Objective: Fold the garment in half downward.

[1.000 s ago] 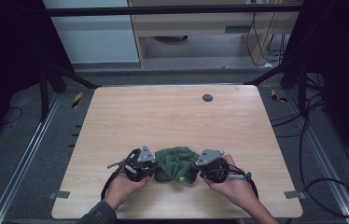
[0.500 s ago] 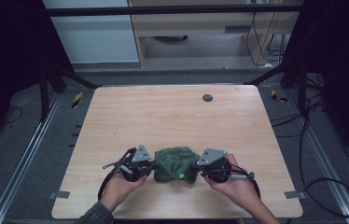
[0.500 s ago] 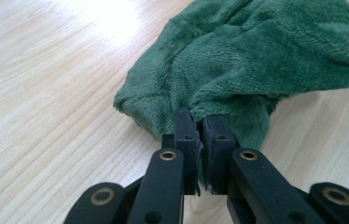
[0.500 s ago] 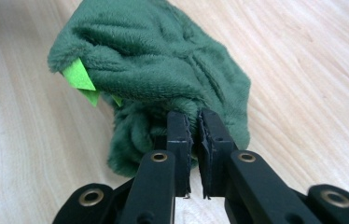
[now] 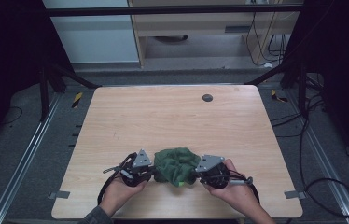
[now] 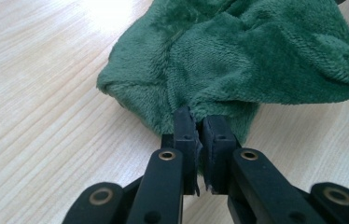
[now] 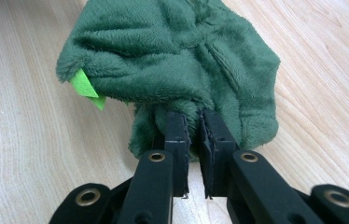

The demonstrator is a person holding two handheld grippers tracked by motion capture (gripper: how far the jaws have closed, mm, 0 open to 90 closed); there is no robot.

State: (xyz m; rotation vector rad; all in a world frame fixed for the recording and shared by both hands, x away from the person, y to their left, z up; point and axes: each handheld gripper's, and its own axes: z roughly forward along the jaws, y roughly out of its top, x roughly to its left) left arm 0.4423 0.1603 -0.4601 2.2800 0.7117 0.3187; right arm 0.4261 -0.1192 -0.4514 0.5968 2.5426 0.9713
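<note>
A crumpled dark green plush cloth [image 5: 176, 165] lies bunched near the front edge of the wooden table [image 5: 172, 121]. My left gripper [image 5: 150, 173] is shut on the cloth's left side; in the left gripper view its jaws pinch a fold of the cloth [image 6: 238, 60] at the left gripper [image 6: 199, 122]. My right gripper [image 5: 196, 174] is shut on the cloth's right side, and the right gripper view shows the right gripper [image 7: 194, 119] clamping the cloth [image 7: 172, 51]. A small bright green tag [image 7: 86, 87] sticks out of the cloth at the left there.
A small dark round disc [image 5: 207, 97] sits on the table's far side. Black cables [image 5: 109, 179] trail from both grippers. Metal frame rails [image 5: 32, 149] run along the table's sides, and loose cables [image 5: 331, 186] lie on the floor at right.
Both grippers have stayed on the cloth. The left gripper shifted slightly left and back, and the cloth between them has spread a little.
</note>
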